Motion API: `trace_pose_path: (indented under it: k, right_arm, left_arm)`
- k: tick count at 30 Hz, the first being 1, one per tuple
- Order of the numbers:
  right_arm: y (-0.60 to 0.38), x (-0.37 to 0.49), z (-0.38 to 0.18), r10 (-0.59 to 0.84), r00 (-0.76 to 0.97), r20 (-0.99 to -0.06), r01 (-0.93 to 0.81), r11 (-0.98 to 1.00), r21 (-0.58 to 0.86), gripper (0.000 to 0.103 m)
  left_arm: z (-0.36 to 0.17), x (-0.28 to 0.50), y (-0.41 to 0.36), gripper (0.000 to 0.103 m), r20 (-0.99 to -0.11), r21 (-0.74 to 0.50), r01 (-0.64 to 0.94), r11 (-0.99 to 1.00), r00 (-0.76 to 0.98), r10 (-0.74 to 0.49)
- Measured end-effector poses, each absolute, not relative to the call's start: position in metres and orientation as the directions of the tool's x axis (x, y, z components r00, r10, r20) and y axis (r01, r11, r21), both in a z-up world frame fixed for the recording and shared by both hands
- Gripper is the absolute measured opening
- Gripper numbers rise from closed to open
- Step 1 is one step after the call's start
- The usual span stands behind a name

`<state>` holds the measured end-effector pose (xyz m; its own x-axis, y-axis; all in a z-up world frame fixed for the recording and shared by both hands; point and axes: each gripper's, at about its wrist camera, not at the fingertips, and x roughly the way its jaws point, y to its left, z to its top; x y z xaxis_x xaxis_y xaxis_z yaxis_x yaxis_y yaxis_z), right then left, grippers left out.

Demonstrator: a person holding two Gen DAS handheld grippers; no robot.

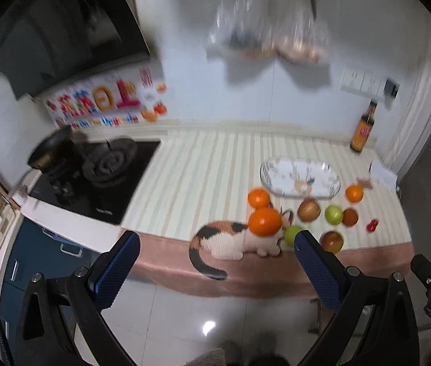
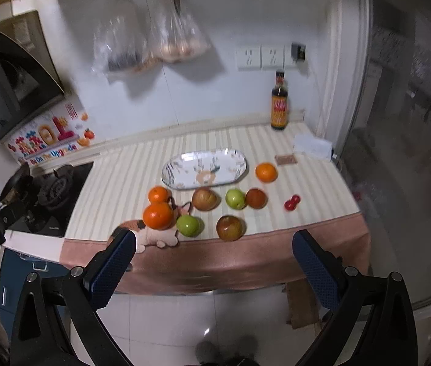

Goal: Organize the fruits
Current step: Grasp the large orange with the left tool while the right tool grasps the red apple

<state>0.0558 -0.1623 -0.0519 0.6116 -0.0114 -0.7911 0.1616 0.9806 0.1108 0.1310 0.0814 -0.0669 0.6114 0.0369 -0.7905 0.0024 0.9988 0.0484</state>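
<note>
Both grippers hung out over the floor, short of the counter, and neither held anything: the left gripper (image 1: 217,245) had its blue pads spread wide at the bottom of its own view, and the right gripper (image 2: 213,244) stood just as wide in its view. The fruit lay loose on the striped cloth (image 2: 123,180), none of it on the oval plate (image 2: 236,157) near the middle of the right view. Just below the plate sat a brownish apple (image 2: 205,199), a green apple (image 2: 235,198) and a dark reddish fruit (image 2: 256,198) touching it; nearer the cloth's pink edge were a red-green apple (image 2: 230,228) and a second green apple (image 2: 188,225). Two oranges (image 2: 158,215) sat close together at centre left, the nearer one over the head of a calico cat figure (image 2: 154,238), and a third orange (image 2: 266,172) lay apart at the right of the plate, with a small red object (image 2: 292,202) below it. The right view showed that second green apple whole, while in the left view the right-hand pad partly covered it. The left view alone gave the cat's curled tail (image 1: 206,267), more of the gas hob (image 1: 108,164), the dark pan (image 1: 50,146) and, at lower right, part of the other gripper's body. A sauce bottle (image 2: 279,106) stood against the wall, clear bags (image 2: 178,36) hanging above; the left view was blurred.
</note>
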Motion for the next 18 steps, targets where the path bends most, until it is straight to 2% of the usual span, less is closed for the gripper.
trace_pose_path:
  k: [8,13,18]
  right_arm:
    - [-0.191,0.135,-0.152,0.026,0.457,-0.889,0.215,0.967,0.139,0.103]
    - [-0.217,0.183,-0.213,0.085,0.363,-0.928,0.224,0.959,0.176,0.103]
    - [-0.237,0.23,-0.259,0.151,0.266,-0.952,0.243,0.945,0.217,0.103]
  left_arm:
    - [-0.157,0.228,0.065,0.102,-0.93,-0.032,0.034,0.999,0.366,-0.042]
    - [-0.216,0.289,0.041,0.102,-0.974,-0.096,0.003,0.995,0.205,-0.094]
    - [-0.269,0.332,0.015,0.102,-0.992,-0.109,0.0,0.994,0.068,-0.109]
